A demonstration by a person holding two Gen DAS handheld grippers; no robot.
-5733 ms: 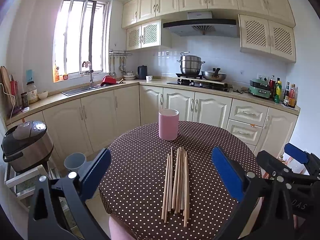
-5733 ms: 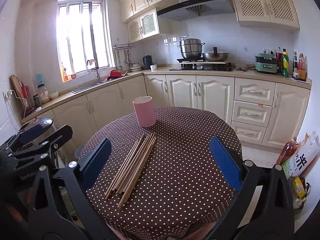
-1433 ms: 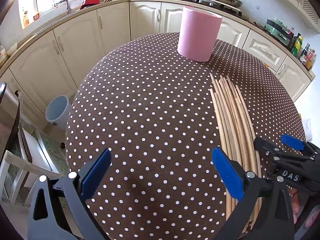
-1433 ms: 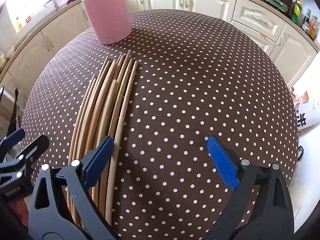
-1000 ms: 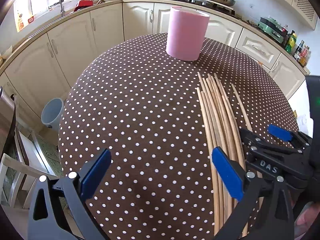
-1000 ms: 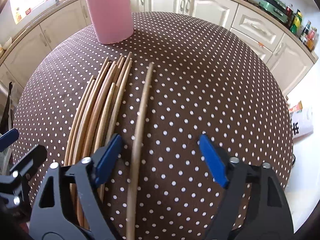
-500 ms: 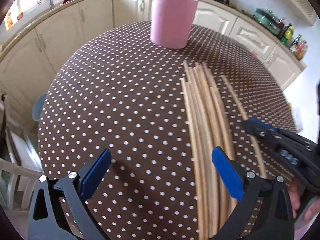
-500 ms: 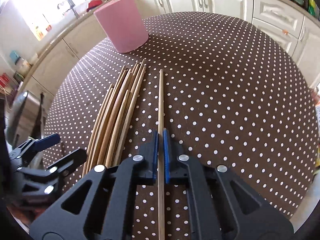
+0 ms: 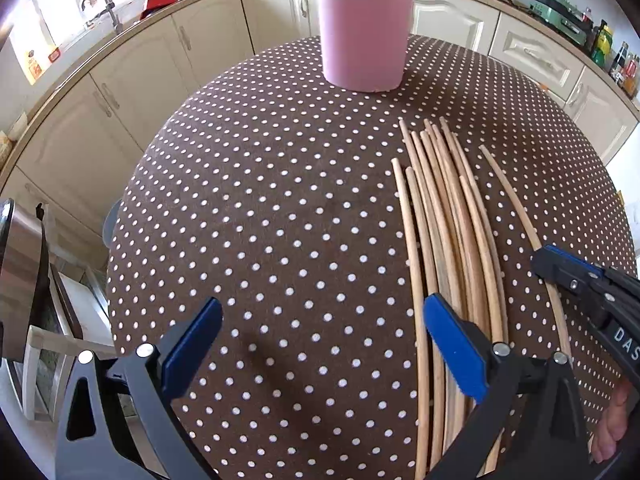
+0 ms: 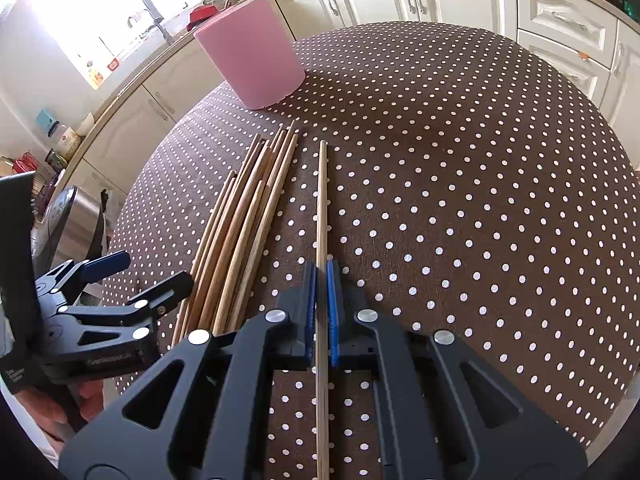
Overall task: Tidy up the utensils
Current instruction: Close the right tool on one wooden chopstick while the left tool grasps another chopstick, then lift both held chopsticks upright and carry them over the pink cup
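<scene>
Plenty of bare dotted tablecloth [image 9: 280, 216] on the window side of the chopstick bundle [image 9: 448, 216], and just as much on the cupboard side of it in the right wrist view, running out to the round table's edge with nothing on it. The right gripper [image 10: 321, 280] has its blue pads clamped tight on 1 single chopstick [image 10: 321, 208], which sits just beside the bundle with a thin strip of cloth between them, its tip pointing toward the pink cup [image 9: 363, 32]. The left gripper [image 9: 320, 344] hangs with its jaws spread wide and nothing between them; its right pad overlaps the near end of the bundle in that view, and I can't tell if it's touching. The cup stands upright past the far tips of the sticks, well apart from them, near the table's far edge. Can't count the bundle for sure since the sticks overlap and their near ends are cut off behind the gripper bodies. The cup's top is cropped in the left view, so no look inside. A bit of the person's hand [image 10: 56, 404] shows under the left gripper. Around the table it's a kitchen with cream cabinets [image 9: 168, 52], a bright window over the sink, and bottles on the counter, too small to read.
</scene>
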